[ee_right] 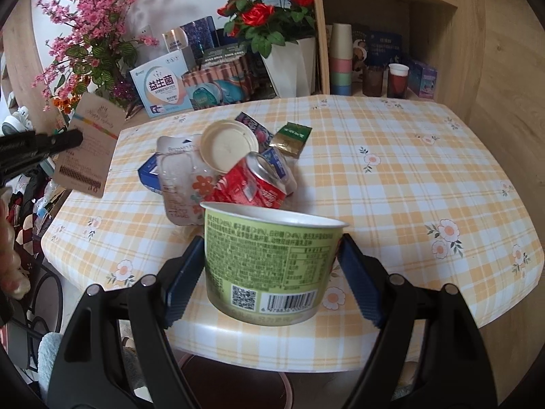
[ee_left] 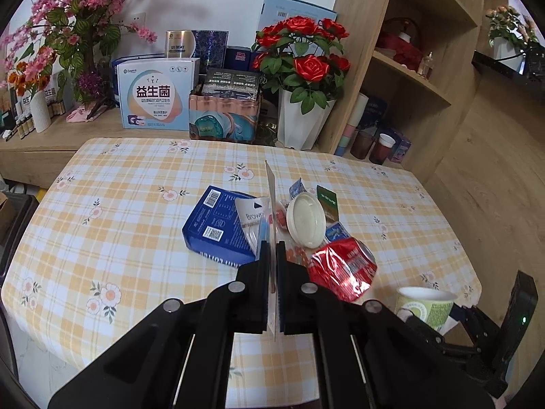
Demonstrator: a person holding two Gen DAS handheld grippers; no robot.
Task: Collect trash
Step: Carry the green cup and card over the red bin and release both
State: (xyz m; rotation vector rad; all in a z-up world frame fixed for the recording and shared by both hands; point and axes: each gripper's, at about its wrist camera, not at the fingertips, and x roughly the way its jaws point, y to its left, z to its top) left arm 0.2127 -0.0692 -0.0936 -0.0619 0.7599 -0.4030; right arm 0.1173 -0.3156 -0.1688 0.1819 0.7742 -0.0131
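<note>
Both claws tilt downward above the checked worktop (ee_left: pixel 102 225). The left claw (ee_left: pixel 271 259) is clenched on one thin brown card (ee_right: pixel 89 143), held edge-up, left of the trash pile. The right claw (ee_right: pixel 270 266) grips one green paper cup (ee_right: pixel 269 266) by its sides, just in front of the pile. In the pile: one crushed red can (ee_right: pixel 252 187), one cream lid (ee_right: pixel 228 145), one blue box (ee_left: pixel 214 228).

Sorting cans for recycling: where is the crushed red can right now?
In the right wrist view the crushed red can lies on the table's left-centre, just behind the green paper cup, below the round white lid.
</note>
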